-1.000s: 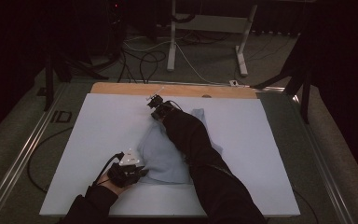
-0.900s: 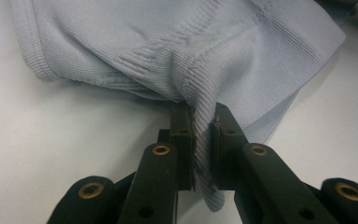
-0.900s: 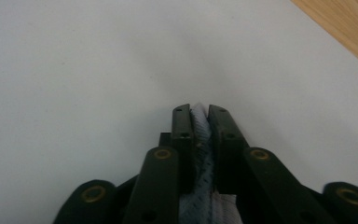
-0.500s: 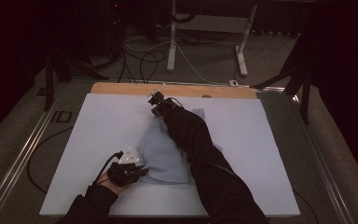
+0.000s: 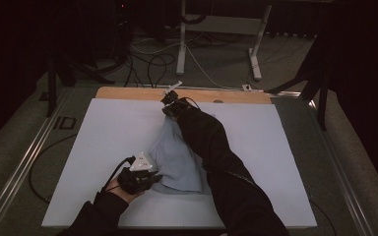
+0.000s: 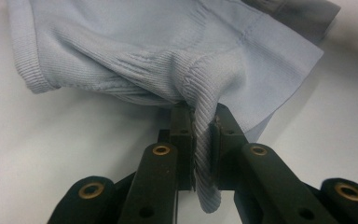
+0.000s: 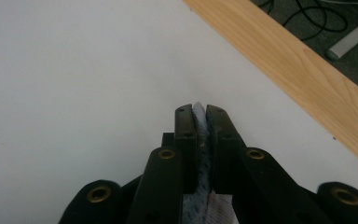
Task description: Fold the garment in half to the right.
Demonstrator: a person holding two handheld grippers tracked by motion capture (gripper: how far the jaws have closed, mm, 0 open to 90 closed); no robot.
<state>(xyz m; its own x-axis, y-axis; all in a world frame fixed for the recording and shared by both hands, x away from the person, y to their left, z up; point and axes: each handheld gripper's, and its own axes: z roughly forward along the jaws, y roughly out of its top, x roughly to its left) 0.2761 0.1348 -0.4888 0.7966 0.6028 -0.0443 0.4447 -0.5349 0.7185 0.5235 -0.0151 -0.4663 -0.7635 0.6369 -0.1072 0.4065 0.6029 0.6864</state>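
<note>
Pale-blue ribbed knit garment [image 5: 177, 162] lies on the white counter [image 5: 103, 142], stretched between my two grippers, and I judge I hold it so to pull it flat and long. Nearest me, the left gripper [image 6: 201, 122] has its fingers [image 6: 182, 140] clamped on a bunched fold of the ribbed hem, which hangs down between them; pinning this end gives the cloth an anchor. Farther out, my dark-sleeved right arm [image 5: 216, 152] reaches over the garment, and the right gripper [image 7: 199, 114] is closed on a thin edge of blue fabric near the counter's wooden far strip [image 7: 298, 70].
</note>
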